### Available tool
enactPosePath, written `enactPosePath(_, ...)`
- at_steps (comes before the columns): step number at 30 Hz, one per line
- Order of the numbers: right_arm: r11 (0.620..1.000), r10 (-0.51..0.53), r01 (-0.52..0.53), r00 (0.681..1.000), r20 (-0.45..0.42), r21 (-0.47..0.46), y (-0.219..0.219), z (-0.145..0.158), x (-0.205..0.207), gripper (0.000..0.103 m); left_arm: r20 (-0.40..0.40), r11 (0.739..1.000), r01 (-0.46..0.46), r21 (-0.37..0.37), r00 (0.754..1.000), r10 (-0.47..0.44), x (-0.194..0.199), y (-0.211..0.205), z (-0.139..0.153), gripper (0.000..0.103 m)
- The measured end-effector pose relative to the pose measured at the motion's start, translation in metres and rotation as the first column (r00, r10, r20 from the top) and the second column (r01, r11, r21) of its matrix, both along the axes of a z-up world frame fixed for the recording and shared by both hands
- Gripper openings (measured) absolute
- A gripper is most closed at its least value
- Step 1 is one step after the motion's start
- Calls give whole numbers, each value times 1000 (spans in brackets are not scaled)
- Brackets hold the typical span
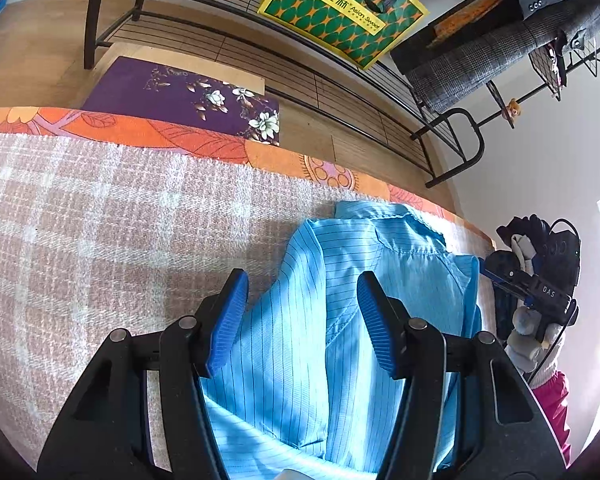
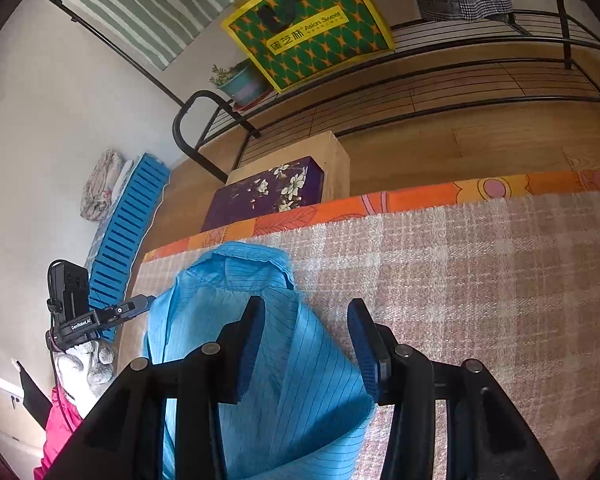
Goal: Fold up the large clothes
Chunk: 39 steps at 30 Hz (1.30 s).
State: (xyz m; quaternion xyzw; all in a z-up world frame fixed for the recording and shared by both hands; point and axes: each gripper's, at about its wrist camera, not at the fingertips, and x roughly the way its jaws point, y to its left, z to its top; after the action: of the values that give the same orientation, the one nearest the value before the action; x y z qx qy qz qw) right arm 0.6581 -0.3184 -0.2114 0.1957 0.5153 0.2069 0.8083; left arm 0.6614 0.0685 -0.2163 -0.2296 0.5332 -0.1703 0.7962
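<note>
while both my tools hung apart: the blue garment lay rumpled on the checked blanket, near the bed's edge.
left gripper: spread wide over the cloth, pinching nothing.
right gripper: spread too, over the garment's side.
risk: i judged a shallow pinch could catch one layer only, dragging it crooked or off the edge.
views: mine on the right alone showed the blue slatted crate; the left alone showed hanging coats.

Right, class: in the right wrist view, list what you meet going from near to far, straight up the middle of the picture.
Right hand-held gripper → blue striped garment → orange floral sheet edge → purple floral box → black metal rack → green and yellow bag.
</note>
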Motion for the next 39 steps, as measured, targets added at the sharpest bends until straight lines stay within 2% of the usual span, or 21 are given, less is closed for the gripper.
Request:
enactPosePath(2,1000,21,-21,1000,-15,2,10,-12,6,45,-21,1000,-8,3,1000,8,6,-3,-7,58)
enactPosePath(4,999,43,-42,999,-22,24,20,-19,10,44,-28,999,-18,-26,999,17,9,-6,-11,58)
enactPosePath(6,998,68,-68,998,-15,15,33,-24,12,25,-24,1000,-7,-31,1000,6,13,-12,-14,58)
enactPosePath(7,997,81,-81,997,-9,-3,40,-24,11,21,-15,1000,2,-17,1000,-3,15,-17,-14,56)
enactPosePath(8,995,93,-93,996,1,-20,46,-22,11,10,-3,1000,19,-2,1000,-19,15,-22,-14,51)
enactPosePath(9,994,106,-106,994,13,-33,51,-19,9,5,8,999,36,19,999,-36,14,-27,-13,30)
enactPosePath(10,993,114,-113,993,28,-43,55,-14,7,4,17,998,48,39,999,-49,13,-32,-12,10)
enactPosePath(13,991,123,-117,989,78,-66,59,4,-2,1,68,997,48,57,996,-51,4,-37,-1,2)
enactPosePath(21,990,137,-124,969,205,-72,64,76,-50,0,186,995,28,95,982,-46,-46,-23,69,0)
enactPosePath(29,982,187,-181,942,279,-49,77,144,-142,0,284,987,14,159,957,-59,-143,-6,139,0)
enactPosePath(34,970,245,-232,925,291,-78,88,168,-217,0,315,979,26,201,945,-90,-217,-8,165,0)
enactPosePath(39,962,272,-260,920,282,-80,92,174,-291,0,322,982,35,184,942,-94,-291,-6,173,0)
